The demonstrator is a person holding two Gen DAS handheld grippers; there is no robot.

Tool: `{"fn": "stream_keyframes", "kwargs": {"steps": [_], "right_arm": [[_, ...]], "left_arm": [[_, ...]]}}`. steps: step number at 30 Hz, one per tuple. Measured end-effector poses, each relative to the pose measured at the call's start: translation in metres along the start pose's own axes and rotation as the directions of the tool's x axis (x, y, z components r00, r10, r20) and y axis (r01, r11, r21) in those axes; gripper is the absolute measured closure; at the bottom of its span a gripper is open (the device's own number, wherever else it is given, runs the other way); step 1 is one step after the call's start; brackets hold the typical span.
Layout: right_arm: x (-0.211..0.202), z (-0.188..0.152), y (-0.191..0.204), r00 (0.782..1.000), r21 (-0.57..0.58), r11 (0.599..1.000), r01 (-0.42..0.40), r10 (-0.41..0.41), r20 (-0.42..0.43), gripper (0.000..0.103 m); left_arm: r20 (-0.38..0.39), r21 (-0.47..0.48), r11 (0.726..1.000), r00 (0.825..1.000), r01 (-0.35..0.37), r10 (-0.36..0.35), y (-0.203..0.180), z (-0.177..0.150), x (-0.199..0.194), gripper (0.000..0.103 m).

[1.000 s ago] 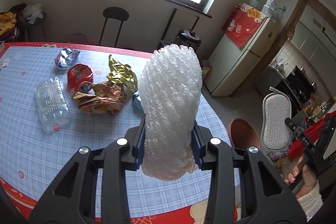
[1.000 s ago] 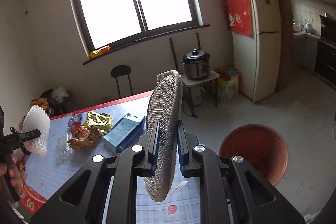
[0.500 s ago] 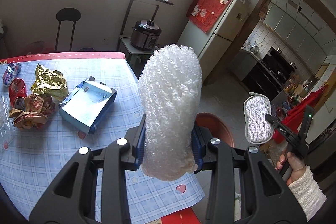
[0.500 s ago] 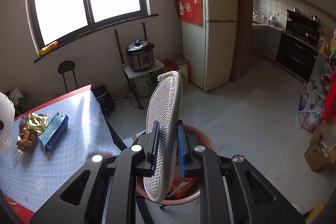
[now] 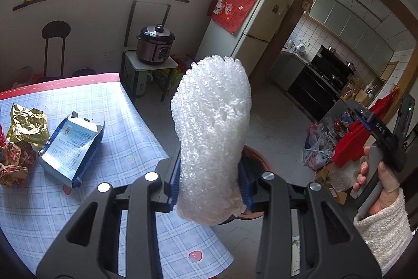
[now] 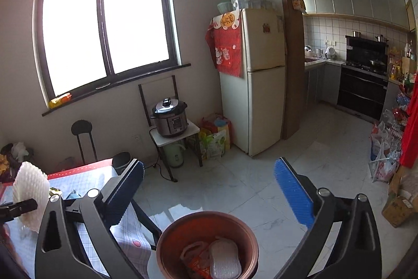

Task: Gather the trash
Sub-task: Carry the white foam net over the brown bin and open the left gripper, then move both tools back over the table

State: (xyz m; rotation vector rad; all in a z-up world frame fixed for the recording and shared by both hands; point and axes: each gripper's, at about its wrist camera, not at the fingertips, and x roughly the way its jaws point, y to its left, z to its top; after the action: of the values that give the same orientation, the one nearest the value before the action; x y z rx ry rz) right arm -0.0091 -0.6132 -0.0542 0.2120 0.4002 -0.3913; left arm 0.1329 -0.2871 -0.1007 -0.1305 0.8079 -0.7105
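Observation:
My left gripper (image 5: 210,182) is shut on a white foam net sleeve (image 5: 213,127) and holds it upright beyond the table's right edge; the sleeve also shows at the left of the right wrist view (image 6: 30,194). My right gripper (image 6: 209,190) is open and empty, straight above a brown round bin (image 6: 207,243) on the floor. A grey mesh pad (image 6: 224,259) lies inside the bin on red wrappers. The bin's rim (image 5: 257,156) shows behind the sleeve in the left wrist view.
On the blue checked table (image 5: 78,200) lie an opened blue carton (image 5: 71,145), a gold wrapper (image 5: 28,123) and crumpled brown wrappers (image 5: 14,164). A cooker on a small stand (image 6: 171,118), a fridge (image 6: 261,85) and bags (image 6: 385,156) stand around the tiled floor.
My right gripper has opened and the grey mesh pad has dropped into the bin. My left gripper has swung right with the foam sleeve, toward the bin.

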Motion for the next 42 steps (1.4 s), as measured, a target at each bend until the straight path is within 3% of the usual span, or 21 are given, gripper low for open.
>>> {"fn": "stream_keyframes", "kwargs": {"steps": [8,11,15,16,18,19,20,21,22,26,31,37,42], "right_arm": [[-0.044,0.02,-0.018,0.999,-0.001,0.999,0.036,-0.036,0.037,0.005],[-0.054,0.019,-0.029,0.996,-0.018,0.996,0.087,-0.086,0.04,0.005],[-0.062,0.012,-0.053,0.991,0.047,0.991,0.128,-0.129,0.026,0.005],[-0.063,0.01,-0.059,0.991,0.071,0.988,0.134,-0.135,0.015,0.005],[-0.065,0.007,-0.069,0.99,0.114,0.983,0.141,-0.142,0.001,0.005],[-0.065,0.005,-0.074,0.989,0.132,0.981,0.144,-0.145,-0.006,0.005],[-0.065,0.005,-0.077,0.988,0.149,0.977,0.151,-0.151,-0.015,0.005],[-0.065,0.004,-0.08,0.987,0.165,0.973,0.159,-0.157,-0.023,0.005],[-0.067,0.003,-0.083,0.986,0.18,0.97,0.166,-0.164,-0.024,0.005],[-0.076,0.002,-0.086,0.984,0.209,0.962,0.176,-0.18,0.001,0.005],[-0.083,0.009,-0.08,0.986,0.206,0.966,0.156,-0.164,0.023,0.005],[-0.074,0.008,-0.047,0.991,0.095,0.987,0.13,-0.127,-0.04,0.005],[-0.059,-0.011,-0.006,0.99,0.019,0.997,0.07,-0.067,-0.124,0.005]], "left_arm": [[-0.055,0.047,0.992,0.992,0.116,-0.113,-0.049,0.013,0.053,0.061],[-0.063,0.098,0.985,0.989,0.141,-0.136,-0.077,0.017,0.08,0.061],[-0.1,0.138,0.974,0.981,0.18,-0.167,-0.108,0.021,0.12,0.059],[-0.114,0.14,0.972,0.978,0.188,-0.173,-0.114,0.023,0.129,0.057],[-0.148,0.14,0.961,0.965,0.237,-0.217,-0.125,0.025,0.144,0.036],[-0.139,0.152,0.957,0.964,0.247,-0.227,-0.129,0.026,0.148,0.032],[-0.118,0.169,0.955,0.967,0.243,-0.225,-0.132,0.026,0.149,0.02],[-0.102,0.182,0.956,0.972,0.229,-0.213,-0.134,0.027,0.149,0.009],[-0.091,0.185,0.959,0.976,0.214,-0.2,-0.134,0.028,0.148,0.007],[-0.064,0.188,0.973,0.99,0.133,-0.123,-0.118,0.036,0.134,0.006],[0.039,0.177,0.984,0.999,0.007,-0.014,-0.079,0.05,0.079,0.006],[0.155,0.179,0.977,0.984,-0.12,0.093,-0.034,0.057,-0.011,0.006],[0.161,0.143,0.963,0.965,-0.229,0.206,0.013,0.042,-0.074,0.006]]}}
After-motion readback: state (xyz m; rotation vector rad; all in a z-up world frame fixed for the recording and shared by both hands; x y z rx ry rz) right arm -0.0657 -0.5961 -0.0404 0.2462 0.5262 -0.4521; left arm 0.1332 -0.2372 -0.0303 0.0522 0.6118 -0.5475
